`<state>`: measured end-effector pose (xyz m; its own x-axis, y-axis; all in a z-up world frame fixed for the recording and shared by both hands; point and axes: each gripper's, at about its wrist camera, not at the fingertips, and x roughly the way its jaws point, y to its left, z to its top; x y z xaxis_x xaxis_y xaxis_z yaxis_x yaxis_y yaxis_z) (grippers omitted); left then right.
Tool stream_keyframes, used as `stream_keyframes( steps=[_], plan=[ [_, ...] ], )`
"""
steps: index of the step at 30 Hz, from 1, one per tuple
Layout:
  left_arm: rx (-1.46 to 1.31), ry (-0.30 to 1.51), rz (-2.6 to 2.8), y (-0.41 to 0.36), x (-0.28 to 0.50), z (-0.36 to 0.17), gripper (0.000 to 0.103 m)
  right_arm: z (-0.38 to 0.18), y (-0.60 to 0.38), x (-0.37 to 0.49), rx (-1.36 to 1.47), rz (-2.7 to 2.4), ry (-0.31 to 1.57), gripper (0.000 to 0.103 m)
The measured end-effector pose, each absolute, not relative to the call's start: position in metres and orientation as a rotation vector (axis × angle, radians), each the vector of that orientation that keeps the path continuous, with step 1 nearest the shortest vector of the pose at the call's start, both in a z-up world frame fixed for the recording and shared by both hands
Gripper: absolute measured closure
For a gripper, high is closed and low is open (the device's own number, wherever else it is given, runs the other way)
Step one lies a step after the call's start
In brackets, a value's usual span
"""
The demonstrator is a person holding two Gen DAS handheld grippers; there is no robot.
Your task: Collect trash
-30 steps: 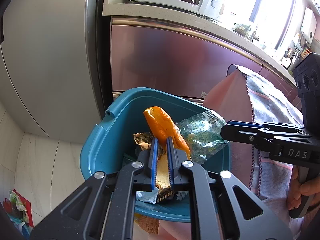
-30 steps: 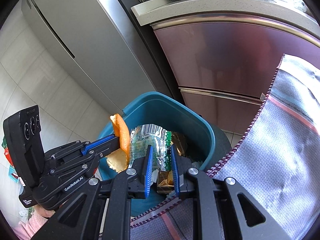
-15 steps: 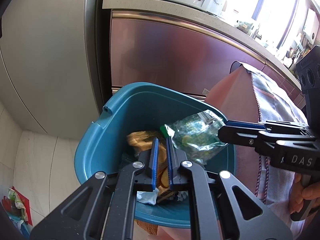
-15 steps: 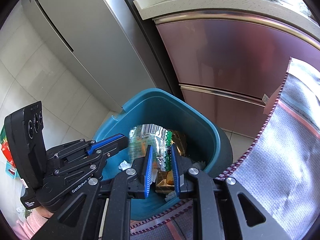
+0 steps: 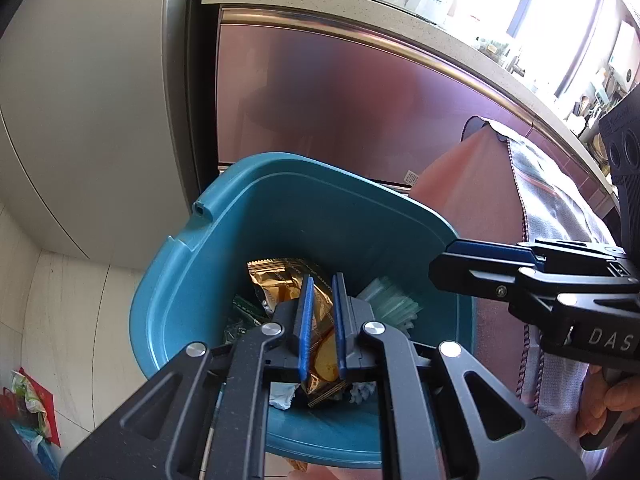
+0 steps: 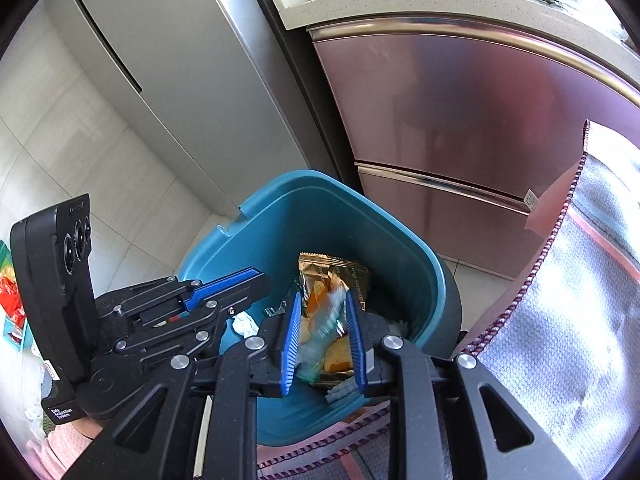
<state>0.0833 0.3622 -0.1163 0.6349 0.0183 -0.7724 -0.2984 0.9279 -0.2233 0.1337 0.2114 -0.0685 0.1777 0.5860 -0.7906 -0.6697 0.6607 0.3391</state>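
A teal bin (image 5: pixel 188 296) (image 6: pixel 400 248) stands on the floor beside the table. Inside lie a gold snack wrapper (image 5: pixel 280 276) (image 6: pixel 336 272), white tissue (image 6: pixel 245 325) and other scraps. My left gripper (image 5: pixel 320 280) (image 6: pixel 256 276) hangs over the bin, its jaws a small gap apart and empty. My right gripper (image 6: pixel 322 300) (image 5: pixel 464 254) is open over the bin. A clear green-printed wrapper (image 6: pixel 326 328) is a blur between its fingers, free of the pads, and shows in the left wrist view (image 5: pixel 390 300) down in the bin.
A grey cloth with pink stripes (image 6: pixel 568 320) (image 5: pixel 532 216) covers the table at the right. Pink metallic cabinet fronts (image 5: pixel 340 96) and a grey fridge (image 5: pixel 88 92) stand behind the bin. Colourful litter (image 5: pixel 24 404) lies on the tiled floor at the left.
My left gripper let go of the orange peel, which fell into the bin. My right gripper has opened, and the clear green wrapper is dropping from it.
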Motion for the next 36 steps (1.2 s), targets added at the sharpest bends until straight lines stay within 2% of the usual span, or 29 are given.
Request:
stream_keyframes(
  steps=[3,7,10,11,13,14,16,17,18,20,21,23,24,28,36],
  plan=[
    [-0.34,0.86,0.179,0.359,0.081,-0.116,0.092,-0.067,0.208,0.133,-0.088,0.891,1.062,0.081],
    [-0.317,0.838,0.181,0.354,0.072,-0.109,0.081,-0.064,0.201,0.127,-0.08,0.893,1.035,0.073],
    [-0.299,0.803,0.184,0.351,0.061,-0.099,0.067,-0.06,0.192,0.121,-0.077,0.89,1.006,0.064],
    [-0.293,0.791,0.188,0.35,0.058,-0.095,0.061,-0.059,0.187,0.119,-0.071,0.89,0.995,0.063],
    [-0.279,0.761,0.191,0.348,0.049,-0.087,0.056,-0.054,0.178,0.113,-0.06,0.889,0.966,0.062],
    [-0.272,0.744,0.193,0.347,0.044,-0.082,0.048,-0.051,0.172,0.109,-0.059,0.887,0.946,0.06],
    [-0.259,0.706,0.199,0.344,0.034,-0.072,0.039,-0.044,0.161,0.101,-0.058,0.879,0.908,0.056],
    [-0.252,0.688,0.198,0.343,0.028,-0.067,0.038,-0.04,0.154,0.097,-0.055,0.875,0.888,0.055],
    [-0.243,0.669,0.196,0.339,0.023,-0.061,0.036,-0.036,0.147,0.093,-0.051,0.868,0.867,0.052],
    [-0.226,0.632,0.196,0.331,0.013,-0.05,0.024,-0.027,0.131,0.083,-0.045,0.857,0.823,0.047],
    [-0.212,0.61,0.196,0.326,0.008,-0.044,0.023,-0.022,0.121,0.077,-0.045,0.847,0.796,0.044],
    [-0.184,0.566,0.197,0.314,-0.004,-0.033,0.009,-0.013,0.102,0.063,-0.049,0.821,0.74,0.038],
    [-0.168,0.538,0.202,0.306,-0.01,-0.028,0.006,-0.008,0.093,0.056,-0.05,0.804,0.709,0.032],
    [-0.113,0.463,0.174,0.272,-0.028,-0.01,0.006,0.005,0.048,0.024,-0.045,0.697,0.585,0.007],
    [-0.095,0.357,0.139,0.193,-0.047,0.004,0.006,0.007,-0.033,-0.03,0.001,0.447,0.444,0.007]
  ],
)
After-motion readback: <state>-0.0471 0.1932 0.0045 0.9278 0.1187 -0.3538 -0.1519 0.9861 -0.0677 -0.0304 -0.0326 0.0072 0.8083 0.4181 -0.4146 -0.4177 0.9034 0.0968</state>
